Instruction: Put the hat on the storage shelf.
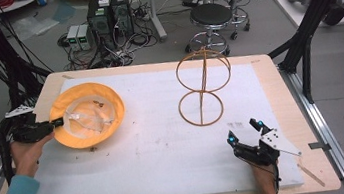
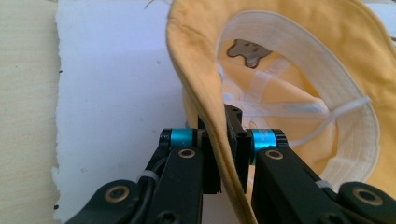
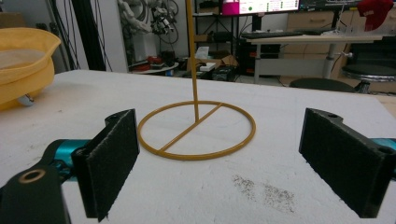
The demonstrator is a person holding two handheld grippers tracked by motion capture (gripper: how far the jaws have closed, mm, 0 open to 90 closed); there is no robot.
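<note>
Yellow fabric bucket hat [image 1: 86,115] upside down at table's left on white foam mat [image 1: 166,148], brim pinched by left gripper [image 2: 224,140]; right gripper [image 1: 245,133] spread wide, empty, nr gold wire hat stand [image 1: 203,90]

table [image 1: 290,111]: pale wood, top covered by a white mat [image 1: 156,149], wood bare along the edges. mat has a dark grey smudge [image 3: 264,189] on it. floor beyond the far edge: two black round stools [image 1: 211,15], one behind the other; two dark computer towers [image 1: 109,14] side by side, two small pale boxes [image 1: 79,36] just to their left, loose cables [image 1: 123,50] tangled in front. black frame strut [image 1: 316,5] slants up at the table's right. right gripper view, far background: lit monitor [image 3: 259,5] above a desk [image 3: 299,39].
</note>
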